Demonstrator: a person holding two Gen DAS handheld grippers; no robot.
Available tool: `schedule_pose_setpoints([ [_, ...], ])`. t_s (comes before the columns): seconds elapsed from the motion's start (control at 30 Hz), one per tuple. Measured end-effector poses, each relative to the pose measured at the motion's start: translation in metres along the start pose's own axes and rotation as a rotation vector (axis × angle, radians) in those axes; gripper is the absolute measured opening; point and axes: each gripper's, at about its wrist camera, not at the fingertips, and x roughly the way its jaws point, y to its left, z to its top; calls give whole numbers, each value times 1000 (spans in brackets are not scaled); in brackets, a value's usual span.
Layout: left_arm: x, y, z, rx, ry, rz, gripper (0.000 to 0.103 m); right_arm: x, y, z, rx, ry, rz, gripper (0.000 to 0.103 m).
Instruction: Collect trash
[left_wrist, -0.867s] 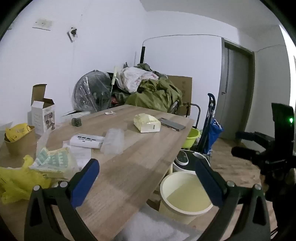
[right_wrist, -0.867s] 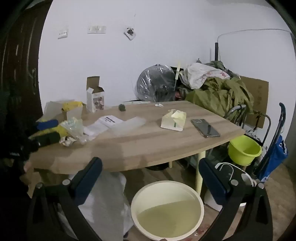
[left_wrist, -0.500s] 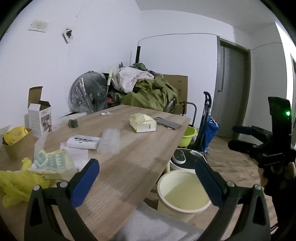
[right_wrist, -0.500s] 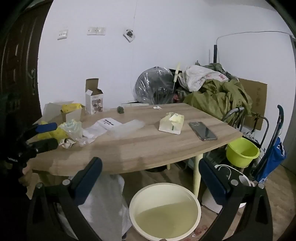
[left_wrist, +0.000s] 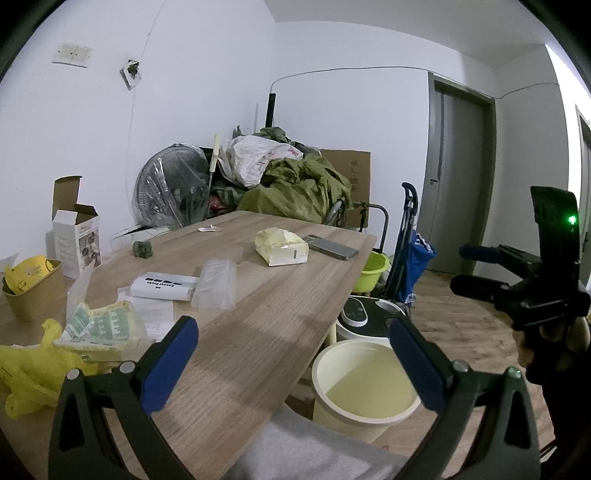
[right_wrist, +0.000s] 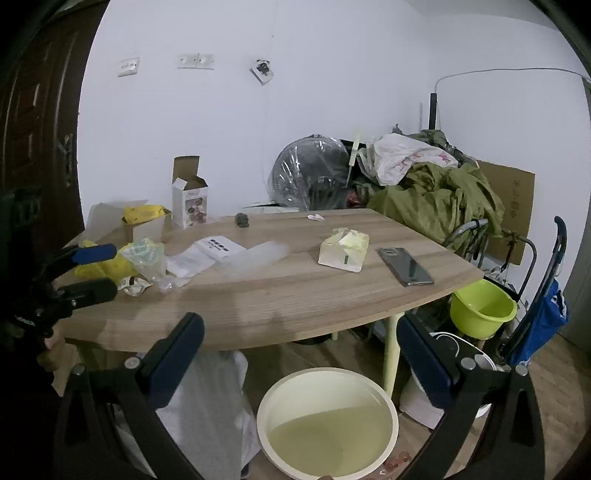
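Observation:
Trash is scattered over the left end of the wooden table (left_wrist: 266, 332): a yellow plastic bag (left_wrist: 22, 373), a green-and-white wrapper (left_wrist: 99, 325), a clear plastic sleeve (left_wrist: 216, 282) and a crumpled wrapper (right_wrist: 135, 285). A cream bin (right_wrist: 328, 421) stands on the floor by the table's near edge. My left gripper (left_wrist: 293, 365) hovers open over the table's corner, holding nothing. Over the bin my right gripper (right_wrist: 301, 354) is open and holds nothing. Each gripper shows at the edge of the other's view.
Also on the table are a white flat box (left_wrist: 162, 286), a tissue pack (left_wrist: 282, 247), a phone (right_wrist: 406, 266), an open carton (left_wrist: 75, 236) and a paper cup (left_wrist: 31, 291). A grey bag (right_wrist: 207, 398) hangs under the table. A green basin (right_wrist: 482, 308) and a cart stand at right.
Both views have drifted only slightly, the left one tilting up a little. Both grippers stay open and nothing on the table has moved.

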Motion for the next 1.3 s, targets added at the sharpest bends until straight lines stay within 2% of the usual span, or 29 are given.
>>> schedule_pose_setpoints([
  [1.3,-5,0,1,-13,-9,-2,103,4,2,2,-16,-14,21,103],
])
